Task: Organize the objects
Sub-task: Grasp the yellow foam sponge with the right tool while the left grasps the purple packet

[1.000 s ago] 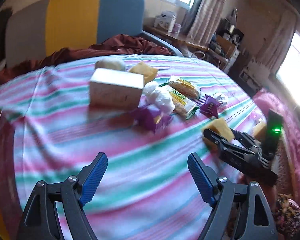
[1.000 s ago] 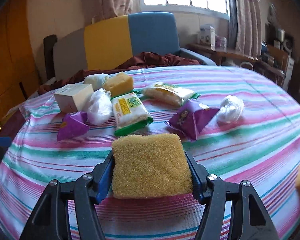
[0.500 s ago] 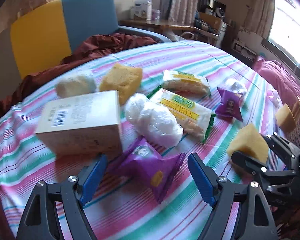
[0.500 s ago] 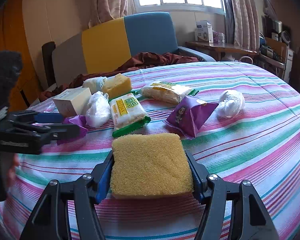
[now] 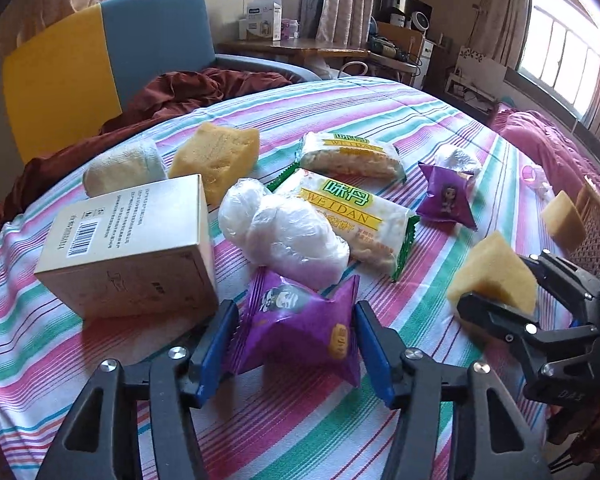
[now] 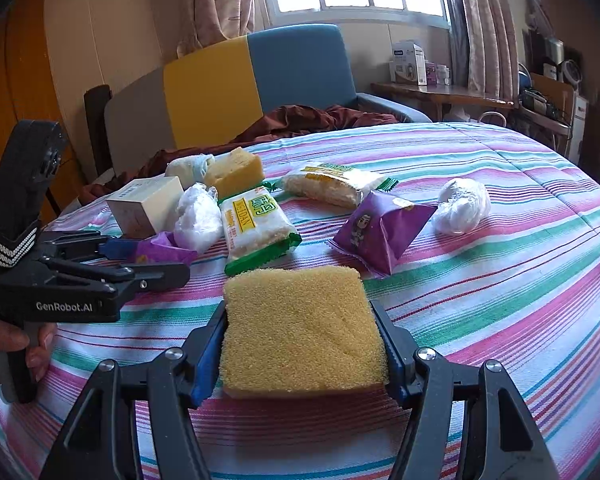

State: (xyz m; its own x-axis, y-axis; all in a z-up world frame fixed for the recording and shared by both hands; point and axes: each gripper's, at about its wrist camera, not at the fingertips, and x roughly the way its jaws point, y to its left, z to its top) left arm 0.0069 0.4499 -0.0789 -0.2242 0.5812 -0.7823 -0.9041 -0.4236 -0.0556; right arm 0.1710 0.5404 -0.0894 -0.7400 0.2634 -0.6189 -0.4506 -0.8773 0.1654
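Note:
My left gripper (image 5: pixel 294 338) is open with its blue pads on either side of a purple snack packet (image 5: pixel 300 326) on the striped cloth; it also shows from the side in the right wrist view (image 6: pixel 156 260). My right gripper (image 6: pixel 304 344) is shut on a yellow sponge (image 6: pixel 304 330), which also shows in the left wrist view (image 5: pixel 496 276). A beige box (image 5: pixel 128 248), a white plastic-wrapped bundle (image 5: pixel 284 232), two green-edged Weidan biscuit packs (image 5: pixel 356 212), another sponge (image 5: pixel 216 156) and a second purple packet (image 5: pixel 446 198) lie behind.
The striped table cloth (image 6: pixel 500 272) covers a round table. A white wrapped ball (image 6: pixel 462 206) lies right of the second purple packet. A yellow and blue chair (image 6: pixel 252 88) with a dark red cloth stands behind. Another sponge (image 5: pixel 562 220) lies off the table's right edge.
My left gripper has moved forward over the table until the purple packet sits between its pads, and its jaws have narrowed. My right gripper keeps holding the sponge, nearly still.

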